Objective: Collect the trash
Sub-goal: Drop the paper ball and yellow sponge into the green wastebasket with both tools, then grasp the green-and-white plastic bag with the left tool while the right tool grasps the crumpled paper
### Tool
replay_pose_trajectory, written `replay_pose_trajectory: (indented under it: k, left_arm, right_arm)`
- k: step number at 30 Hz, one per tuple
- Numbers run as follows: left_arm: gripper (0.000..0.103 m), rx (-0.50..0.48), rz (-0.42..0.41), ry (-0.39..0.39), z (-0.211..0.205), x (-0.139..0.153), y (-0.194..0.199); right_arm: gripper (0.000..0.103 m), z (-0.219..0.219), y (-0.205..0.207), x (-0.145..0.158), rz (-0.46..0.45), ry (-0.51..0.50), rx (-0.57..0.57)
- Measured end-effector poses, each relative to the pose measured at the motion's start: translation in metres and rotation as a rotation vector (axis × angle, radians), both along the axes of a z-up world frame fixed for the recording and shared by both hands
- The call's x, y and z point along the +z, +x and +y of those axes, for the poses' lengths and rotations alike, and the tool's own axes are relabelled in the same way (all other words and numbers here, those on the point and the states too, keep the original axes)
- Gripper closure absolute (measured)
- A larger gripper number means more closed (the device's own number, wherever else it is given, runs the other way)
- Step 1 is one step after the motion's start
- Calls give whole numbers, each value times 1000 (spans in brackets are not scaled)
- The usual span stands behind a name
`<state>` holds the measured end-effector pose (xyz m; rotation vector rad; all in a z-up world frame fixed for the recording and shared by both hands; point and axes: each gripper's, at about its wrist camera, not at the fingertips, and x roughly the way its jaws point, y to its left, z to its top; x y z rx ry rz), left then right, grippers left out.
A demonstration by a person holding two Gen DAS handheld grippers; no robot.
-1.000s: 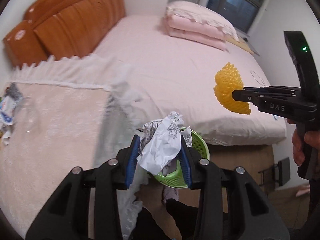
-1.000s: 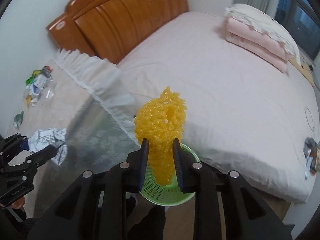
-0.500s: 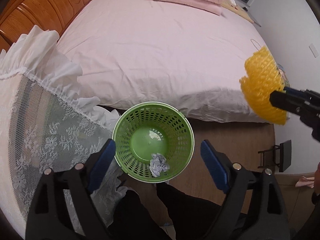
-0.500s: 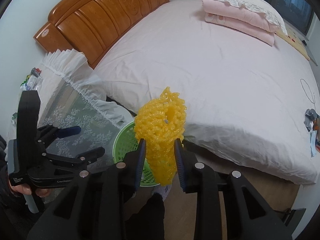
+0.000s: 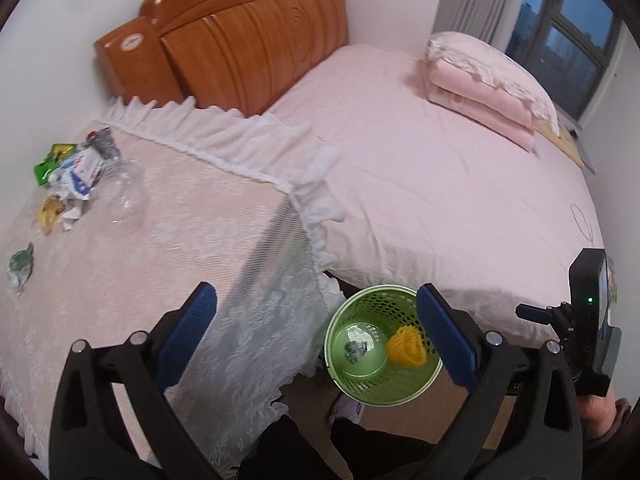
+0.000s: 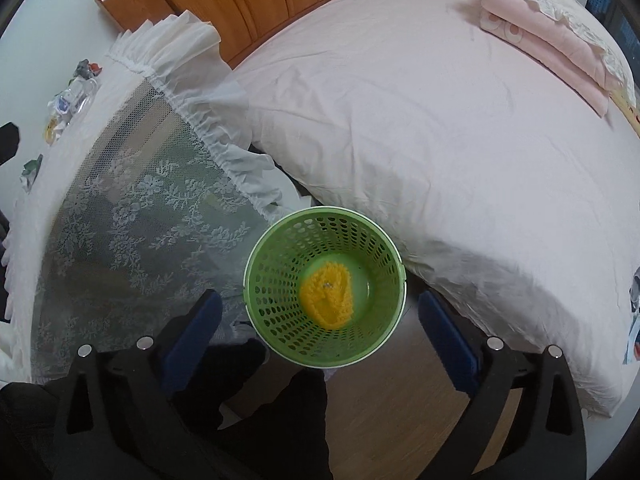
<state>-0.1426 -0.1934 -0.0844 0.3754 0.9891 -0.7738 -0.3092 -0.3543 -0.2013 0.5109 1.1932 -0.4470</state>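
Observation:
A green perforated waste basket (image 5: 372, 390) (image 6: 272, 304) stands on the floor between the lace-covered table and the bed. Inside lie a yellow foam net (image 5: 406, 347) (image 6: 327, 294) and a crumpled paper ball (image 5: 356, 350). My left gripper (image 5: 316, 340) is open and empty, above the table's corner and the basket. My right gripper (image 6: 320, 328) is open and empty, directly over the basket; it shows at the right edge of the left wrist view (image 5: 560, 316). More trash (image 5: 72, 172) (image 6: 68, 100) lies at the table's far left: wrappers, a clear plastic bottle and a green scrap (image 5: 20, 262).
The table (image 5: 160, 240) wears a white lace cloth with a ruffled edge. A pink bed (image 5: 440, 184) with a wooden headboard (image 5: 240, 36) and folded pink bedding (image 5: 488, 88) fills the right. Wooden floor (image 6: 380, 400) lies around the basket.
The left gripper opened and dropped the crumpled paper into the basket, then swung back toward the table. The right gripper moved over the basket, opened and dropped the yellow foam net in.

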Motion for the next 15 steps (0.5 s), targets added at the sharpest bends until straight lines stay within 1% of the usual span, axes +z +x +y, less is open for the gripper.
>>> replay_pose_trajectory:
  k: [5, 7, 9, 12, 15]
  left_arm:
    - [8, 146, -14, -41, 46, 9, 31]
    - [8, 197, -21, -38, 62, 9, 43]
    - [8, 244, -23, -30, 78, 8, 53]
    - [8, 320, -38, -30, 102, 9, 68]
    - [8, 400, -75, -23, 131, 13, 87]
  right_arm:
    - [3, 0, 29, 19, -40, -60, 14]
    - [3, 1, 45, 29, -56, -83, 28]
    - [3, 4, 60, 38, -78, -83, 47]
    - [2, 15, 87, 52, -105, -83, 104]
    - [2, 32, 111, 63, -117, -103, 175]
